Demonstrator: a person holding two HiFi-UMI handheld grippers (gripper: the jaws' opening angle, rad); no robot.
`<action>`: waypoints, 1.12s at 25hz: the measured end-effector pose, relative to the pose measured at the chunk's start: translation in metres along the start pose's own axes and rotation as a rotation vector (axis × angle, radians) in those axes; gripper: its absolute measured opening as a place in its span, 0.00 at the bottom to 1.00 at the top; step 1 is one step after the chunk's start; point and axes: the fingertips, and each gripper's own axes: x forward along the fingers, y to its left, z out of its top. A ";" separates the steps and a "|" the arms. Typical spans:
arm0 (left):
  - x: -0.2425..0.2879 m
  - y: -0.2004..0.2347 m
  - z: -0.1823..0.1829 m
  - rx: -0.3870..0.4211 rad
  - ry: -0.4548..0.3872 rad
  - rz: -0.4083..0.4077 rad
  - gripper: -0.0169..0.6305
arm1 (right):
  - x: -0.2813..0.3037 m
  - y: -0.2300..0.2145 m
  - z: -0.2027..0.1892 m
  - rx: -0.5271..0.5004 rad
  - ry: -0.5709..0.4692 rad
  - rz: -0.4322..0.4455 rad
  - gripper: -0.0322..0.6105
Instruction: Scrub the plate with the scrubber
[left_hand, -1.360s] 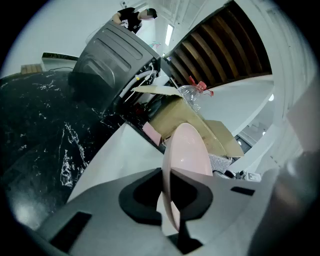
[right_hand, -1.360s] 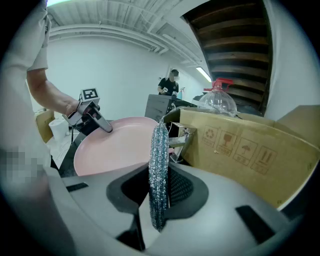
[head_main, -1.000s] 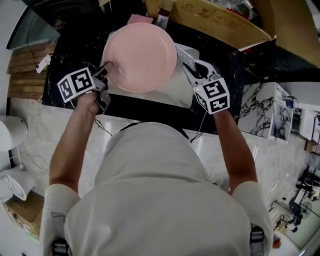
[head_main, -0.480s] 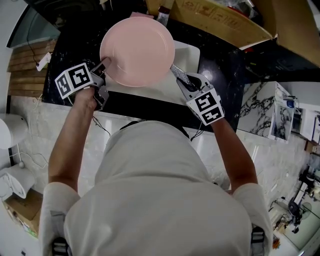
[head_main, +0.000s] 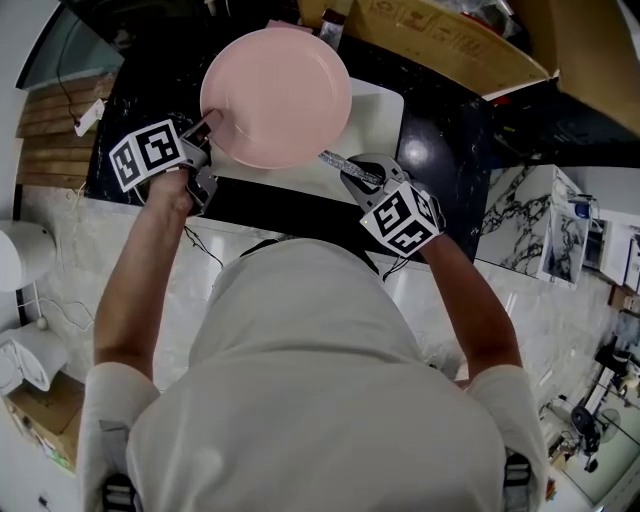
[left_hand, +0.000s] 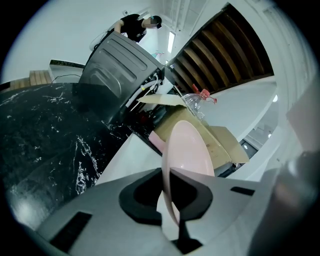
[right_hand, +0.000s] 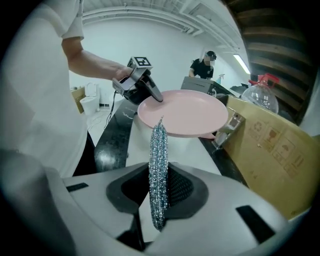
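Note:
A round pink plate (head_main: 278, 96) is held up over the white sink (head_main: 378, 115). My left gripper (head_main: 205, 133) is shut on its left rim; the left gripper view shows the plate (left_hand: 187, 155) edge-on between the jaws. My right gripper (head_main: 352, 172) is shut on a flat silver mesh scrubber (head_main: 337, 161), which sticks out toward the plate's lower right edge, just short of it. In the right gripper view the scrubber (right_hand: 158, 170) stands upright between the jaws, with the plate (right_hand: 184, 113) and the left gripper (right_hand: 145, 85) beyond.
The sink is set in a black marbled counter (head_main: 442, 140). A cardboard box (head_main: 450, 45) lies at the back right, and a clear bottle (right_hand: 262, 97) stands behind it. A dark appliance (left_hand: 117, 60) sits at the counter's far end. A person (right_hand: 204, 64) stands in the background.
My right gripper has drawn back toward me and to the left with the scrubber, coming away from the plate's right rim. The plate has shifted slightly up and left.

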 end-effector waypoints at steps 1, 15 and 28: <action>0.000 -0.001 0.000 0.001 0.000 -0.001 0.05 | 0.002 0.003 0.002 -0.016 0.003 0.012 0.17; 0.009 -0.008 -0.006 0.008 -0.007 0.003 0.05 | 0.035 0.047 0.058 -0.124 -0.045 0.101 0.17; 0.009 -0.002 -0.013 0.009 -0.009 0.018 0.05 | 0.054 0.065 0.110 -0.030 -0.078 0.178 0.17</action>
